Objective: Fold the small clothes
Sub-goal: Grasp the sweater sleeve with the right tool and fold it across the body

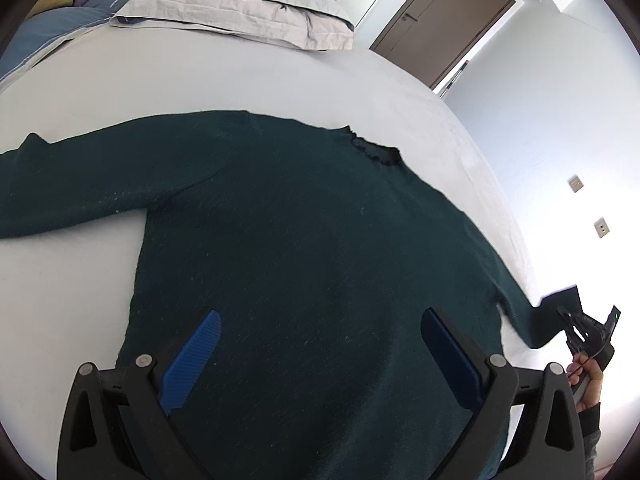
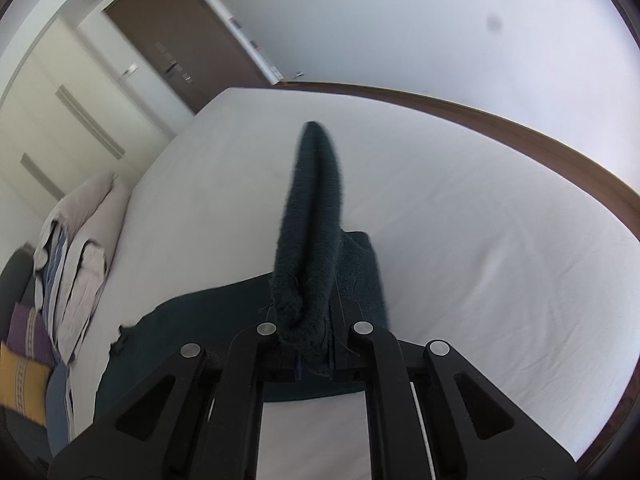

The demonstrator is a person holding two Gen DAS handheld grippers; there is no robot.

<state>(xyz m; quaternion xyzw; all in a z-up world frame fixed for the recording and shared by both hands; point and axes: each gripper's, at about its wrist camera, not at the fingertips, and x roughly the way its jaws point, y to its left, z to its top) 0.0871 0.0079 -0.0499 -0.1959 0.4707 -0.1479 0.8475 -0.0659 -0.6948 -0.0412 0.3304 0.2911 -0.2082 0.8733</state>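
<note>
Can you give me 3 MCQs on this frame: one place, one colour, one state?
1. Where does the sweater lie?
A. on the bed
B. on a chair
C. on the floor

2. What colour is it?
A. red
B. dark green
C. white

3. How is the right claw?
A. open, empty
B. shut on a pillow
C. shut on the sleeve

Key: 1 A, it is spread on the white bed. 2 B, the knit is dark green. 3 C, the sleeve is pinched there; the left claw is open.

sweater (image 1: 304, 240): 1 | grippers: 2 | pillows (image 1: 240, 12): perhaps 2 | door (image 1: 440, 20): 1
</note>
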